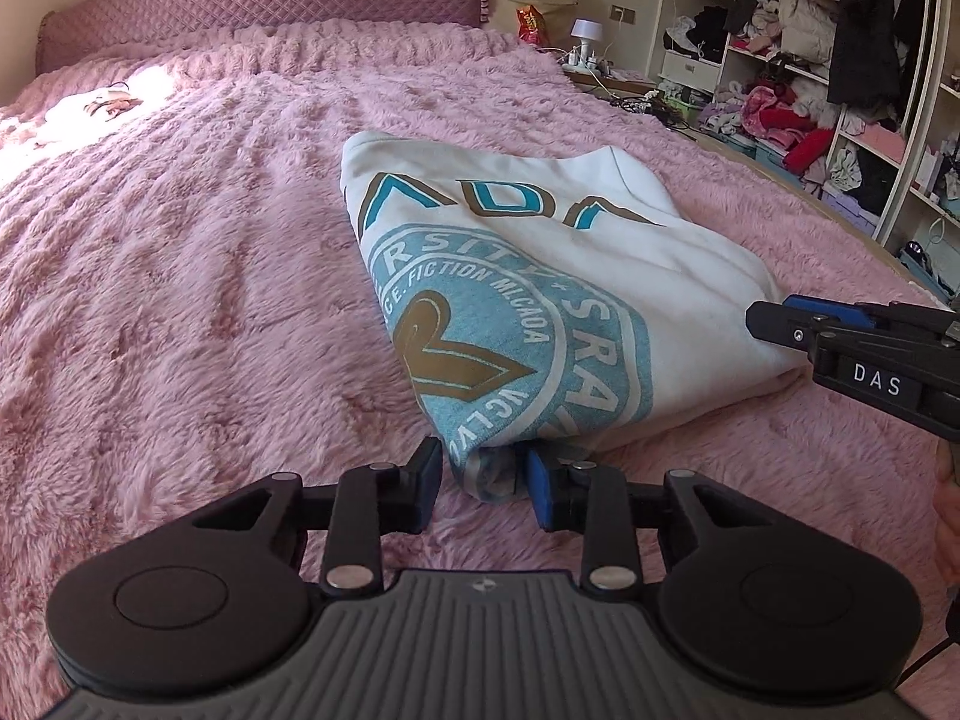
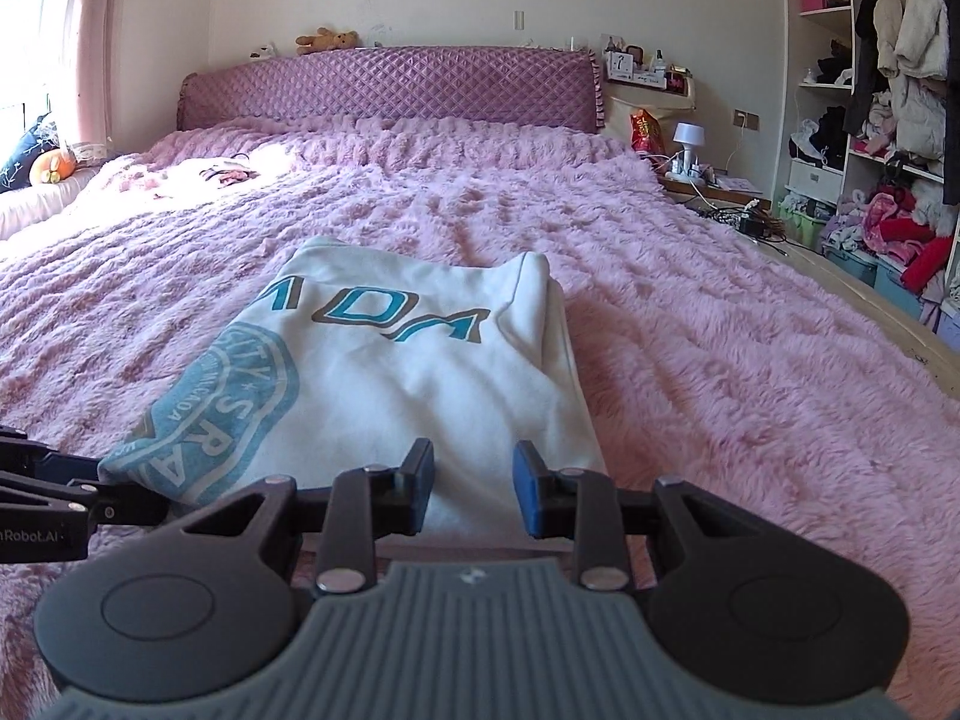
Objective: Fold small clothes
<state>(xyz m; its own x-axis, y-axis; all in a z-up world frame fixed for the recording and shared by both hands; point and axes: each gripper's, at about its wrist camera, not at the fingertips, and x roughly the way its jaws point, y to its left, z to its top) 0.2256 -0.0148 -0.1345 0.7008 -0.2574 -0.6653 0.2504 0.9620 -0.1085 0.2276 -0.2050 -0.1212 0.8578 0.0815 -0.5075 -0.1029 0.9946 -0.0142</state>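
Risked most a slipped corner: clenched the left gripper [image 1: 483, 480] on only the bunched near corner of the sweatshirt [image 1: 588, 252], with little cloth caught between the pads, so could have lost it under any sharp tug. Could not tell whether the right gripper [image 2: 474, 480] had pinched the near hem or merely straddled it; showed white cloth filling the gap between its partly open jaws, yet no clear press of pad on fabric. Would have skewed the next fold if raised on one side only, dragging the far end crooked and spoiling the straight edges. Could also have let the stacked layers slide apart, since looked thick and loosely laid instead of pressed flat, and might have spilled a tucked sleeve out at the side. Might have snagged or dragged on the deep plush pile of the bed [image 1: 180, 300] if pulled low across it, not lifted clear. Lay on the near part of that pink bed, well apart from the quilted headboard [image 2: 390, 84], near hem toward both grippers and the other end pointing up the bed. Appeared already folded lengthwise into a long panel, sides turned under. Looked off-white, soft and heavy, printed with teal and brown block letters and a round pale-blue badge holding a brown heart-like emblem, wrapped over the left folded edge.
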